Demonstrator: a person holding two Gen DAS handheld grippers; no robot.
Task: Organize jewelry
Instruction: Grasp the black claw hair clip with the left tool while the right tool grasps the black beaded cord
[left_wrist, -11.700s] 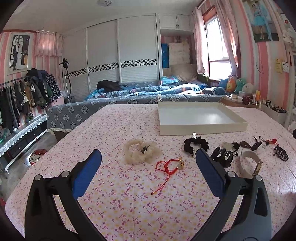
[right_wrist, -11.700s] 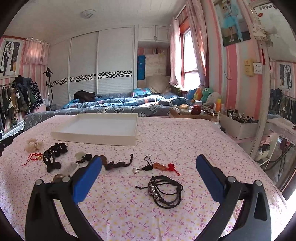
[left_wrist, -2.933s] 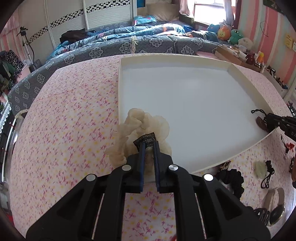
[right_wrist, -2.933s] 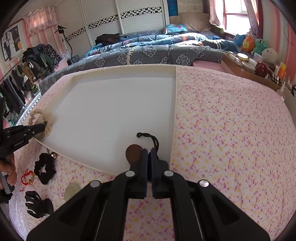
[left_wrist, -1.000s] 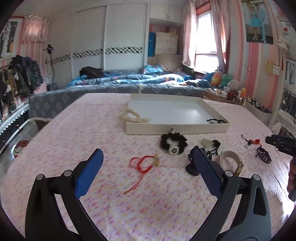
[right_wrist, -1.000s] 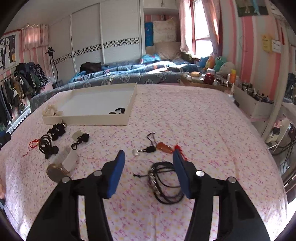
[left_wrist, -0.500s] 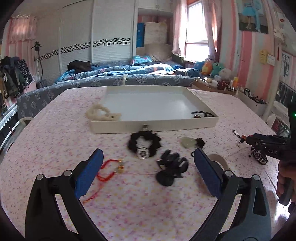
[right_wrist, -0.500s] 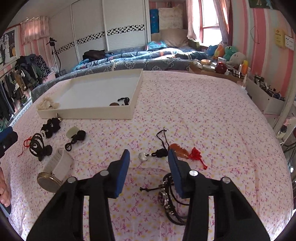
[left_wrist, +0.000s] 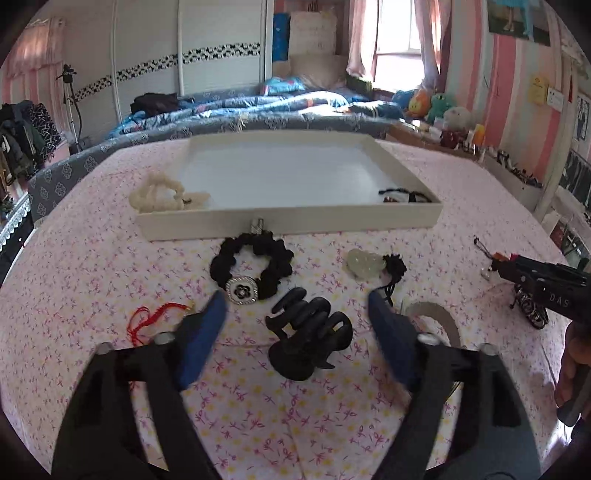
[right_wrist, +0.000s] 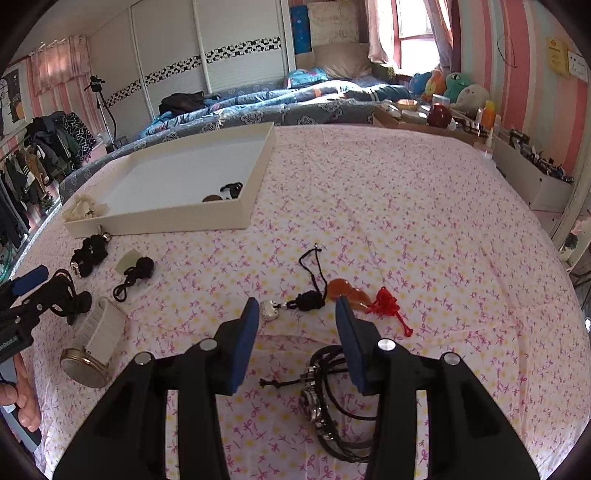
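left wrist view: my left gripper (left_wrist: 297, 325) has narrowed around the black claw clip (left_wrist: 308, 334); right gripper (right_wrist: 295, 315), half-open, closer over the black-corded silver pendant (right_wrist: 291, 306).

I am looking into a bedroom in a home. A bed with a rumpled blue patterned quilt (left_wrist: 258, 110) sits past the pink flowered surface (right_wrist: 406, 221). Soft stuffed toy animals (right_wrist: 454, 88) sit by the bright window with pink curtains (left_wrist: 399, 33). White sliding wardrobe doors (right_wrist: 207, 59) fill the back wall, and dark hanging clothes (right_wrist: 40, 147) crowd one side.
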